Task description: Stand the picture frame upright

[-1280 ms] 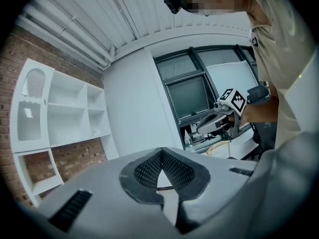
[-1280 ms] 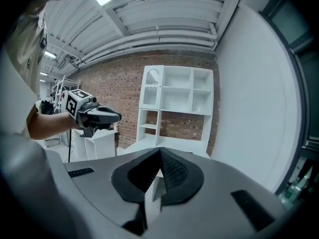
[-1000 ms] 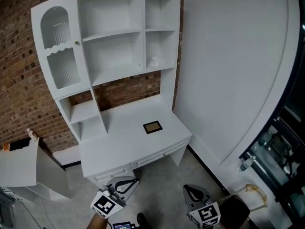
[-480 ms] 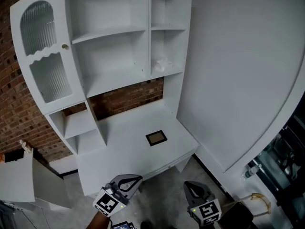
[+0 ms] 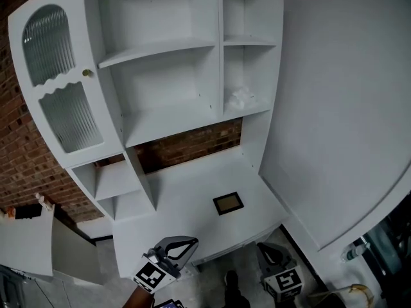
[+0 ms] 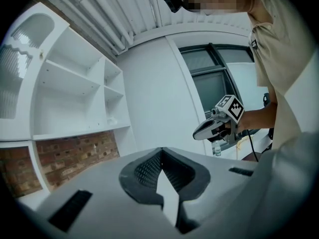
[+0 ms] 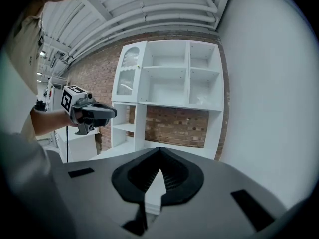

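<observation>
Right gripper (image 5: pixel 268 250): clenched, empty | left gripper (image 5: pixel 187 243): clenched, empty | picture frame (image 5: pixel 228 203): lies flat on desk (image 5: pixel 183 201), ahead between both, well apart

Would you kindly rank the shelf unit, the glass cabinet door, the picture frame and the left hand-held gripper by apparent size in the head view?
1. shelf unit
2. glass cabinet door
3. left hand-held gripper, though nearness to the camera inflates it
4. picture frame
</observation>
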The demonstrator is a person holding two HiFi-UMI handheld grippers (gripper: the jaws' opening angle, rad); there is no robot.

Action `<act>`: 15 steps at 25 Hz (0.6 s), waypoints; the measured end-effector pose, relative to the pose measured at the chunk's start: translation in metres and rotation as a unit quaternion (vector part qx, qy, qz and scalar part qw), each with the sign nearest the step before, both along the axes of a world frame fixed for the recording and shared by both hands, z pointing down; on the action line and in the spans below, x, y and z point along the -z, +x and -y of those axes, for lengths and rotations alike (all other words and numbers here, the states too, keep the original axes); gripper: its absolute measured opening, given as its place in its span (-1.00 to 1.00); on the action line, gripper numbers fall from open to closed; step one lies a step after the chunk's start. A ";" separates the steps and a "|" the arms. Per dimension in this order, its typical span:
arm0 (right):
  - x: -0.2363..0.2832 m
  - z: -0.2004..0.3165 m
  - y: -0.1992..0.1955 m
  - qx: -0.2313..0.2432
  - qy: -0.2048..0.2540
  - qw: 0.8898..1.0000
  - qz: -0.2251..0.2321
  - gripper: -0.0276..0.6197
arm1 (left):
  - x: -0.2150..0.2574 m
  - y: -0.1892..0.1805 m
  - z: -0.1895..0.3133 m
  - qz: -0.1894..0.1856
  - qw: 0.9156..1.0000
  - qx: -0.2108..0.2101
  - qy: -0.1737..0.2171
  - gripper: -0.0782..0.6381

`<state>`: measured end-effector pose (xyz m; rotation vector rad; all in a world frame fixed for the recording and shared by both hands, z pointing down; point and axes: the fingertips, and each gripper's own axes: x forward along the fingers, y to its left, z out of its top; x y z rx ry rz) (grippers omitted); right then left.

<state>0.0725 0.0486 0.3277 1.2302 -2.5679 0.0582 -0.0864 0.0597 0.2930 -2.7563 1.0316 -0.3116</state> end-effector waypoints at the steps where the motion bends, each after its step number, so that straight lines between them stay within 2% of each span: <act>1: -0.007 0.013 -0.001 0.008 0.000 1.000 0.001 -0.91 | -0.005 0.000 0.011 -0.005 1.000 0.010 -0.005 -0.76; 5: -0.035 0.078 -0.003 0.033 0.000 0.999 0.004 -0.91 | -0.024 -0.003 0.068 -0.006 0.999 0.046 -0.019 -0.76; 9: -0.036 0.139 -0.004 0.060 -0.020 0.998 0.000 -0.91 | -0.042 0.007 0.131 -0.010 0.997 0.066 -0.041 -0.76; 15: -0.072 0.226 0.004 0.084 -0.061 0.994 -0.012 -0.91 | -0.095 0.013 0.213 -0.027 0.988 0.108 -0.105 -0.76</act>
